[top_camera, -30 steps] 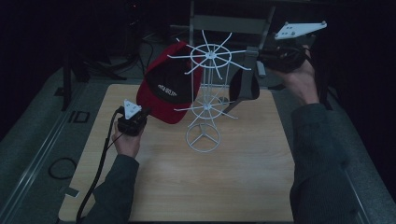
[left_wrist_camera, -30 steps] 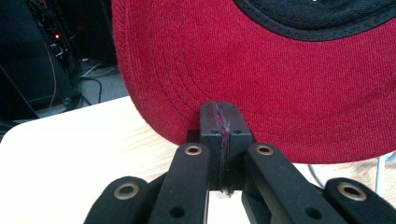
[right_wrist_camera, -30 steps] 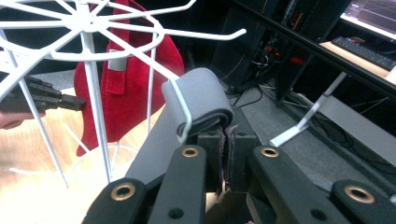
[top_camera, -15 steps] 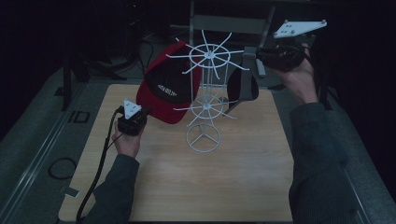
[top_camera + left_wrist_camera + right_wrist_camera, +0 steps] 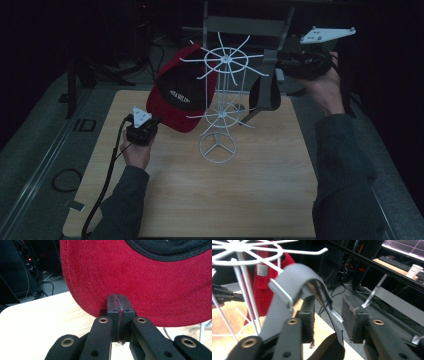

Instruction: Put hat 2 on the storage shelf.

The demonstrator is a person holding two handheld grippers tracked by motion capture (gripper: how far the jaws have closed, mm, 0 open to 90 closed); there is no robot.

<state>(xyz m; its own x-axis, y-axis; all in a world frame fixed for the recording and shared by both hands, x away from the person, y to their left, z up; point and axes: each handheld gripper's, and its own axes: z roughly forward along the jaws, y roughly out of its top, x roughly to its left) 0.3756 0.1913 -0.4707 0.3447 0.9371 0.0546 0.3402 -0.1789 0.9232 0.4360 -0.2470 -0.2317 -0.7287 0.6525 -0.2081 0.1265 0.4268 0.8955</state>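
While the left gripper [image 5: 150, 125] stays low at the near-left of the table [image 5: 250, 200], its jaws are pressed tight together on the edge of the red cap's [image 5: 182, 97] brim, as the left gripper view shows: the red cap [image 5: 140, 282] spreads just beyond the closed pads, its brim pinched between them. From above, the cap hangs against the left side of the white wire rack [image 5: 220, 110], which stands upright near the middle of the table with two tiers of spoke-like hooks.

At the far right, the right gripper [image 5: 277, 62] is held up level with the rack's upper tier. A second ago its jaws were clamped on the grey cap [image 5: 265, 95]; they have just been opening, and now they stand apart. In the right gripper view the right gripper [image 5: 328, 317] has a clear gap between its pads, with the grey cap [image 5: 294, 277] draped over the tip of one upper hook of the wire rack [image 5: 244, 262] and a dark strap of it passing down through the gap, pressed by neither pad. Seen from above, the grey cap hangs from that hook at the rack's right side, in much the same place as before. Both hands have kept their positions.
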